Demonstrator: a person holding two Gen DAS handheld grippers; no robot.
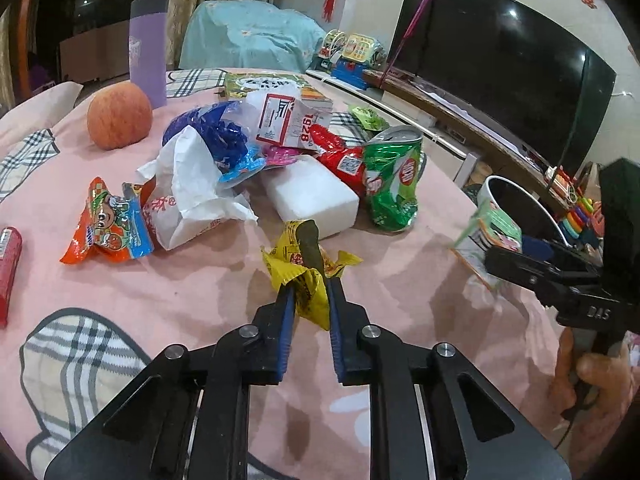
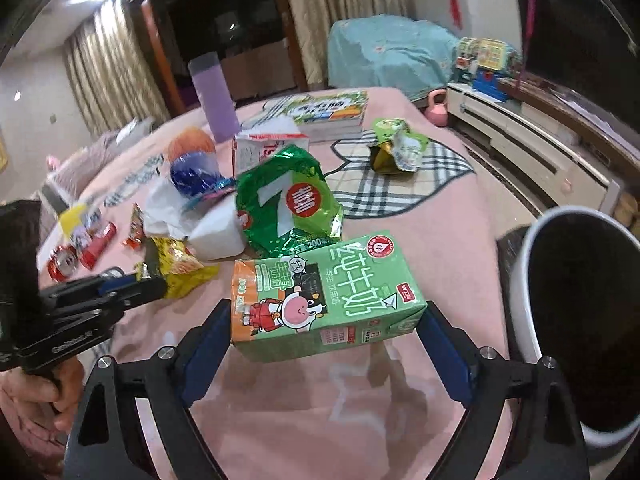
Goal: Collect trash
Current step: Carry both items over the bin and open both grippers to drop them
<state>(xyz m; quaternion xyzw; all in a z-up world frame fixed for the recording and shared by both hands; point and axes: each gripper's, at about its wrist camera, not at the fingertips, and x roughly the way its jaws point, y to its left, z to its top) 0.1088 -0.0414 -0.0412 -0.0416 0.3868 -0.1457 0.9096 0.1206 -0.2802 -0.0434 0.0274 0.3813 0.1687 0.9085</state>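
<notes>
- The left gripper (image 1: 310,280) is pinched nearly closed on a yellow wrapper (image 1: 308,276), which lies on the pink cloth (image 1: 200,292) just in front of the foam block (image 1: 316,196).
- A dark strip sticks up out of the wrapper between the pads; what it is cannot be made out.
- The right gripper (image 2: 324,320) stands wide, with a green milk carton (image 2: 324,300) lying sideways between its blue pads (image 2: 208,344). The carton's ends sit against the pads, so it looks held, though the contact on the far side is hard to judge.
- The carton is to the right of the foam block, between it and the white bin (image 2: 576,320) at the table's edge.
- The bin's dark mouth is open and tilted toward the camera.
- A crushed green can (image 1: 394,184) leans against the foam block's right side.
- A white paper bag (image 1: 192,188) and blue plastic (image 1: 212,136) are piled on the block's left side.
- Behind the block is a torn red-and-white carton (image 1: 288,120).
- An orange snack packet (image 1: 108,224) lies left of the paper bag.
- An apple (image 1: 120,116) and a purple bottle (image 1: 148,48) stand well behind the block, to the left.
- A hand (image 1: 596,376) grips the right gripper's handle.
</notes>
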